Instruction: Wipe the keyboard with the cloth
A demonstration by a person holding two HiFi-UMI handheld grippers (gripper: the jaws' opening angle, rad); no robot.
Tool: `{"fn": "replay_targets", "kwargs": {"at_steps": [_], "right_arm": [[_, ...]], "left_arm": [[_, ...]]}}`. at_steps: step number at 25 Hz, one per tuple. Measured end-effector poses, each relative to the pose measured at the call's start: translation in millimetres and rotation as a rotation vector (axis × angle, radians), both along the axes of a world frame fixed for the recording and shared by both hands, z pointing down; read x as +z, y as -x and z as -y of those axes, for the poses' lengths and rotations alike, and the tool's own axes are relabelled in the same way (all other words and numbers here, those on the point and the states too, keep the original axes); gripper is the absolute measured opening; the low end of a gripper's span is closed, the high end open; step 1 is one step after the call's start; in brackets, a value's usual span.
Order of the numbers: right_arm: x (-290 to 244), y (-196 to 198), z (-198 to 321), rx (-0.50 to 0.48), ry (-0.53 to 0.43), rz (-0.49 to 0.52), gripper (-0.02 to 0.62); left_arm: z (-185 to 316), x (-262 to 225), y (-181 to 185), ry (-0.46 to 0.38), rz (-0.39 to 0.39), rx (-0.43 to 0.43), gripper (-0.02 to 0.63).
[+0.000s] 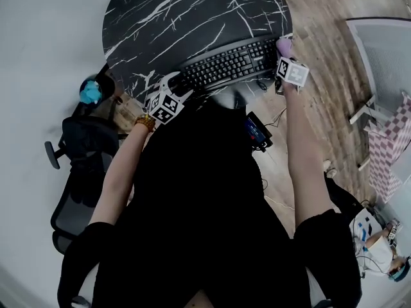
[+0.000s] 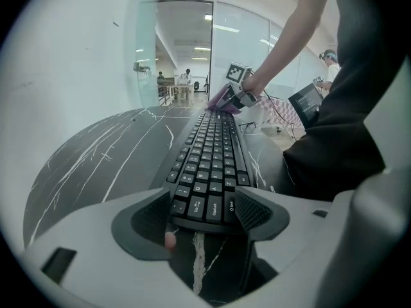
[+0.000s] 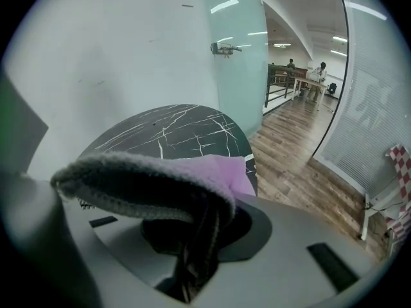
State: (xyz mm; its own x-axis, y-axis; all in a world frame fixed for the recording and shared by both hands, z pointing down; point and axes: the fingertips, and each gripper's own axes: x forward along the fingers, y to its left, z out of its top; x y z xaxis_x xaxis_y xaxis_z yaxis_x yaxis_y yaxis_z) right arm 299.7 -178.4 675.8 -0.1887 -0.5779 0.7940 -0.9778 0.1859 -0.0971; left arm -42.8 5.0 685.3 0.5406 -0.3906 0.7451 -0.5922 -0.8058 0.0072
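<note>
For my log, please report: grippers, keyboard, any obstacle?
Left gripper shut on keyboard end. Right gripper shut on cloth, at other end. Nothing in the way.

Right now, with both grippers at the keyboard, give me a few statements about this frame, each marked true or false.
1. The right gripper is shut on a purple cloth. True.
2. The cloth sits at the end of the keyboard that the left gripper holds. False: it is at the opposite end.
3. The left gripper's jaws stand on either side of the keyboard's near end. True.
4. The keyboard lies on a white wooden table. False: it lies on a round black table with white marble veins.
</note>
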Motion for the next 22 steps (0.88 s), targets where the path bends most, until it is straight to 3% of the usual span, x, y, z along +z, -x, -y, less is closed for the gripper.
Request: {"fn": "replay_targets", "kwargs": {"at_steps": [8, 22], "right_arm": [[1, 2, -2, 0.072, -0.027, 0.003, 0.080], [6, 18, -12, 0.104, -0.044, 0.012, 0.077]], "left_arm": [[0, 0, 0, -0.003, -0.005, -0.007, 0.302], [1, 1, 0, 0.008, -0.021, -0.021, 0.302]]}}
